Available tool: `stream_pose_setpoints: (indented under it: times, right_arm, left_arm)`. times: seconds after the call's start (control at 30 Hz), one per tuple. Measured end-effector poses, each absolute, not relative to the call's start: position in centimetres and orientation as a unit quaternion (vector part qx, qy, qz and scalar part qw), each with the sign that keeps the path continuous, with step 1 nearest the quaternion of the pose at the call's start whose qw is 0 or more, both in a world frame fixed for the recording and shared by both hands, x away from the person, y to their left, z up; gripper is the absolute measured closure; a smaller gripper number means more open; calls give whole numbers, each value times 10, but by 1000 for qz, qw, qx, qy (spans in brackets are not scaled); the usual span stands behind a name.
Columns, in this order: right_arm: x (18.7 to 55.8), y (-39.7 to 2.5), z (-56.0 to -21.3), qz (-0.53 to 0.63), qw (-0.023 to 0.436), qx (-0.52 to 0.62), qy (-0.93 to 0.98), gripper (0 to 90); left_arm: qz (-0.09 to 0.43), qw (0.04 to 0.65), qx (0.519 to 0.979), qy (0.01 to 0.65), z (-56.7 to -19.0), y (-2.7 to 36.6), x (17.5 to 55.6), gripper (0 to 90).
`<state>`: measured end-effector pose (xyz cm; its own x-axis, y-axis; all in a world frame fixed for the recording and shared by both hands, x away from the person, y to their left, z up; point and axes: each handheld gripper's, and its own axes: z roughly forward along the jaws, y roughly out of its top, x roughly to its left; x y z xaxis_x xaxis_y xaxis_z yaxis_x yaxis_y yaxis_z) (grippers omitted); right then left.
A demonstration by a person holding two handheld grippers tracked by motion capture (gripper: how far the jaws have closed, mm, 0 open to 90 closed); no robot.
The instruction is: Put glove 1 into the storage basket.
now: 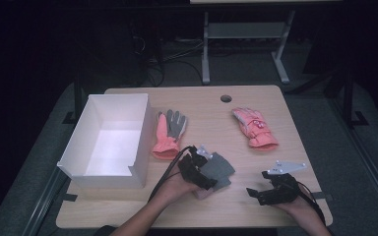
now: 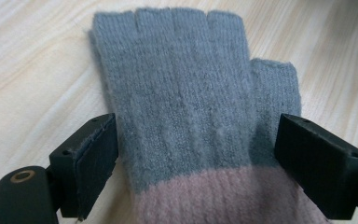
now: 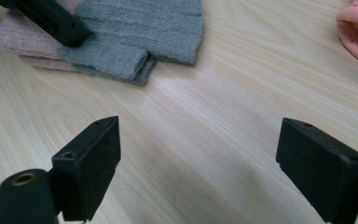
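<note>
- Grey fingerless glove (image 2: 191, 107) lies flat on the table (image 1: 236, 206) near its front edge, between the wide-open jaws of the left gripper (image 2: 198, 154), which straddle it (whether they touch is unclear).
- Its pink cuff is cut off at the bottom of the left gripper view.
- Right gripper (image 3: 198, 163) is open over bare wood, holding nothing.
- Second glove layer underneath is barely visible.

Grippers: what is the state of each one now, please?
Left gripper: open, jaws either side of the grey glove.
Right gripper: open, holding nothing.
</note>
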<state>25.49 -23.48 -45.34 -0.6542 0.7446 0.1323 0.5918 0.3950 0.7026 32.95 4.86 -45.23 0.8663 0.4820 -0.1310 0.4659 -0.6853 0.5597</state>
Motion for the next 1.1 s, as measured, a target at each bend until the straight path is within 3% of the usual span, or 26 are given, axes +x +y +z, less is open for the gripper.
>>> stream_pose_setpoints:
  times: [0.53, 0.83, 1.1]
  right_arm:
    - [256, -238, -453, 374, 114, 414, 822, 134]
    - [257, -237, -453, 375, 118, 416, 820, 134]
    - [257, -239, -455, 379, 126, 425, 813, 134]
  left_arm:
    - [13, 299, 917, 263, -457, 46, 329, 155]
    - [-32, 312, 918, 241, -454, 46, 329, 507]
    - [-65, 313, 915, 246, -450, 47, 334, 603]
